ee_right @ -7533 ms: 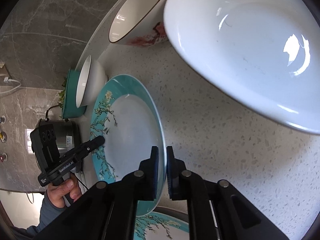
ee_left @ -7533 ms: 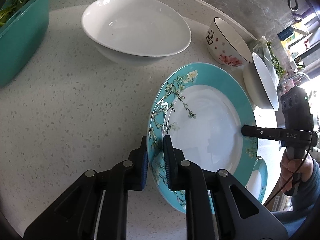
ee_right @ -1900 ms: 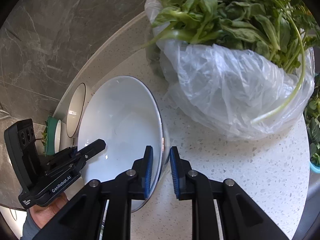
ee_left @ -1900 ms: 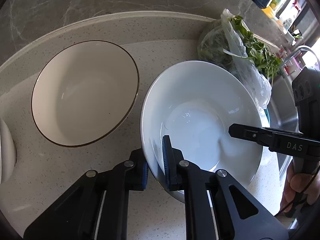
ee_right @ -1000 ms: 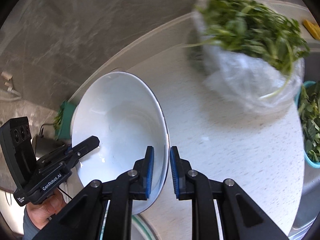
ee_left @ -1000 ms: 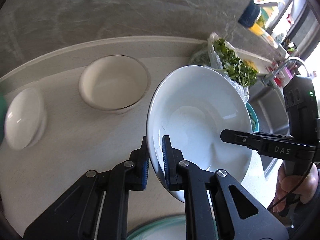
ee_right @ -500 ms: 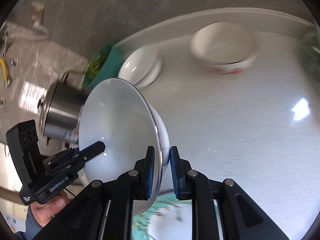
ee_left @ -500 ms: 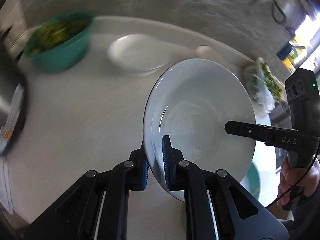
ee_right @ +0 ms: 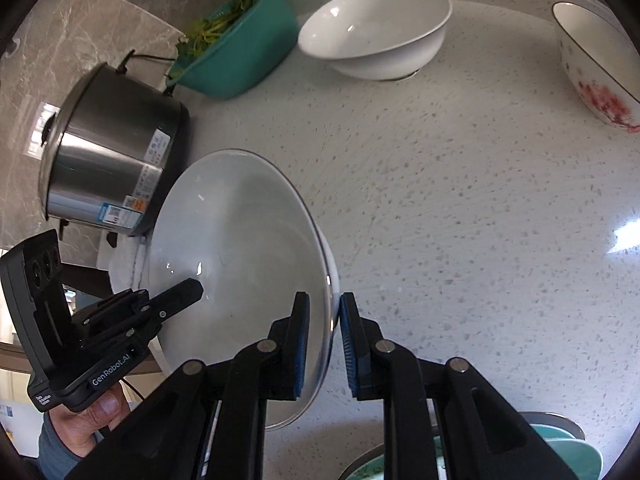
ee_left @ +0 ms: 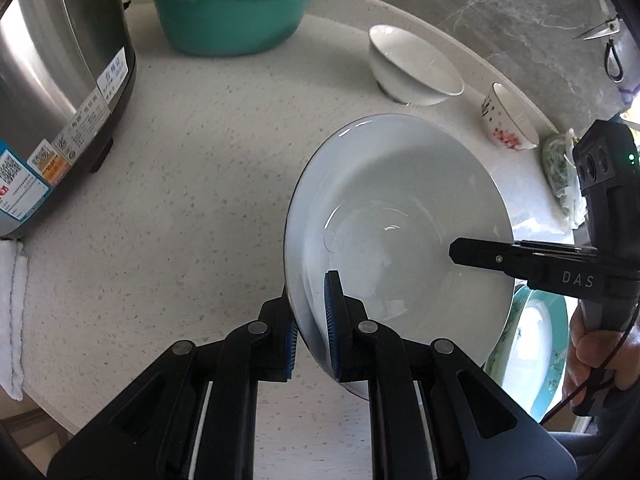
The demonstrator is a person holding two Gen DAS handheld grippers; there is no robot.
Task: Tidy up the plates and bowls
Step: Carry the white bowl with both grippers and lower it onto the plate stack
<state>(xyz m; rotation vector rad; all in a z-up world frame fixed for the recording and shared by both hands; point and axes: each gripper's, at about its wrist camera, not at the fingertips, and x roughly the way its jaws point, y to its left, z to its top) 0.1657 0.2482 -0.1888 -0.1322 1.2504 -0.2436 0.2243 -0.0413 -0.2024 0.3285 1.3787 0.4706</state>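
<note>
Left view: teal plate (ee_left: 554,344) mostly hidden behind the white dish (ee_left: 400,216) and the right hand-held gripper (ee_left: 452,250), pattern too small to read. Rice cooker (ee_left: 52,92) cut off by the left and top edges; label text illegible. Folded cloth (ee_left: 12,312) clipped at the left edge. Bag of greens (ee_left: 560,168) partly behind the gripper body. Right view: floral bowl (ee_right: 596,80) cut by the right edge; plate stack (ee_right: 568,452) cut at the bottom and covered by the gripper arms; cloth (ee_right: 124,268) mostly behind the dish; left hand (ee_right: 88,420) only partly visible.
</note>
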